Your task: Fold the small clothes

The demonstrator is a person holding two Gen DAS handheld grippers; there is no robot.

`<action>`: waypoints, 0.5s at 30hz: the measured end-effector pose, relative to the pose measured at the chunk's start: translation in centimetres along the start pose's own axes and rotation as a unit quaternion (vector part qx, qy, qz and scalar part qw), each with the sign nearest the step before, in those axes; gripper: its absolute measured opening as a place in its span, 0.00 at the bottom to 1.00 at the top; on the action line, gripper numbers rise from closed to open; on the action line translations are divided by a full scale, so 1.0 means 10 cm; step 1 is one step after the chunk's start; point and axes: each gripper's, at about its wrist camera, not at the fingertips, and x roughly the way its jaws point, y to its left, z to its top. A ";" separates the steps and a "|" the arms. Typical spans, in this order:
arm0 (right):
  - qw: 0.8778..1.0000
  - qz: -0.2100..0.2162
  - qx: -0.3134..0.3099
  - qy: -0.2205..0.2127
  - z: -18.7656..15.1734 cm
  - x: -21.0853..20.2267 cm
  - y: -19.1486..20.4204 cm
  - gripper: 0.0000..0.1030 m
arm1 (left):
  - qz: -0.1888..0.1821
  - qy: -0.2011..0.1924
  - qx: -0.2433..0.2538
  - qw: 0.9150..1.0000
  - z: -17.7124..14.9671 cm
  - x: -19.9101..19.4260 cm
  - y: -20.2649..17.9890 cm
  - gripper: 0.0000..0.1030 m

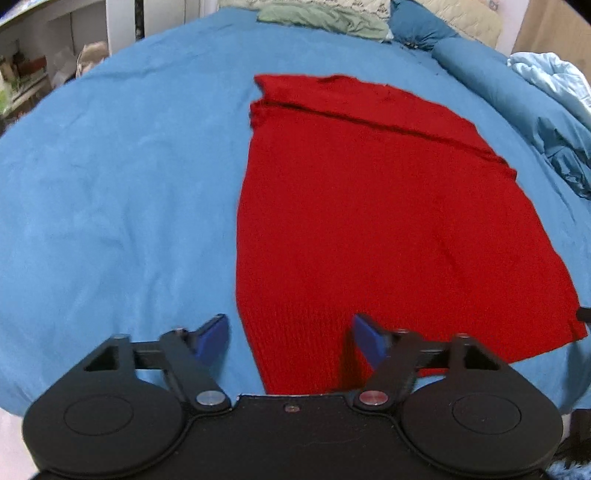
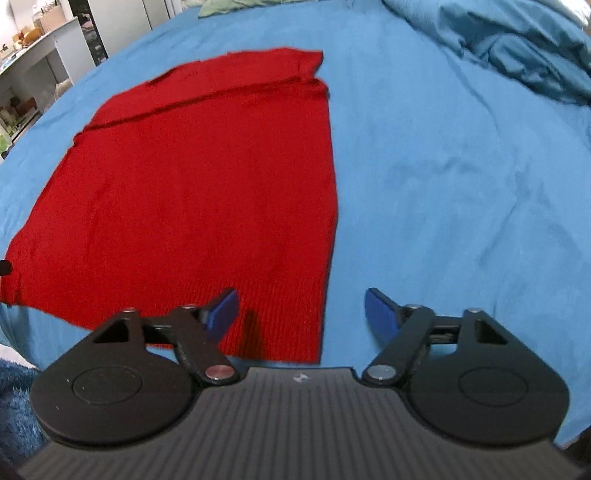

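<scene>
A red knitted garment (image 1: 369, 221) lies flat on the blue bedspread (image 1: 110, 203), with a folded band across its far end. My left gripper (image 1: 290, 338) hovers open above the garment's near left corner, its blue pads (image 1: 212, 338) astride the left edge and gripping nothing. In the right wrist view the same garment (image 2: 192, 184) fills the left half. My right gripper (image 2: 301, 312) is open over the near right corner, one pad above the red knit, the other above the bedspread (image 2: 461, 184).
A crumpled blue duvet (image 2: 517, 44) is heaped at the far right of the bed. Green fabric (image 1: 325, 18) and pillows lie at the head. White shelves (image 2: 40, 66) with small items stand beyond the bed's left side. A shaggy blue rug (image 2: 14, 398) lies below the near edge.
</scene>
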 end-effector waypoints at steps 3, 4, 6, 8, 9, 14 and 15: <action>1.000 -0.003 -0.001 0.009 -0.08 0.08 0.04 0.77 | 0.004 -0.005 -0.005 1.000 -0.07 0.03 0.01 0.65; 1.000 -0.003 0.001 0.011 -0.09 0.11 0.04 0.77 | 0.005 -0.008 -0.003 1.000 -0.08 0.03 0.02 0.65; 1.000 -0.003 0.007 0.011 -0.13 0.15 0.04 0.77 | 0.009 -0.011 0.001 1.000 -0.10 0.03 0.02 0.63; 1.000 -0.001 0.017 0.007 -0.15 0.16 0.03 0.75 | 0.011 -0.013 -0.003 1.000 -0.12 0.04 0.03 0.62; 1.000 0.001 0.020 0.005 -0.16 0.16 0.03 0.71 | 0.012 -0.014 -0.004 1.000 -0.12 0.04 0.03 0.59; 1.000 0.013 0.003 0.002 -0.18 0.15 0.11 0.45 | 0.018 -0.012 0.004 1.000 -0.14 0.05 -0.04 0.27; 1.000 0.013 0.002 0.001 -0.18 0.14 0.11 0.37 | 0.016 -0.009 0.007 1.000 -0.14 0.04 -0.04 0.10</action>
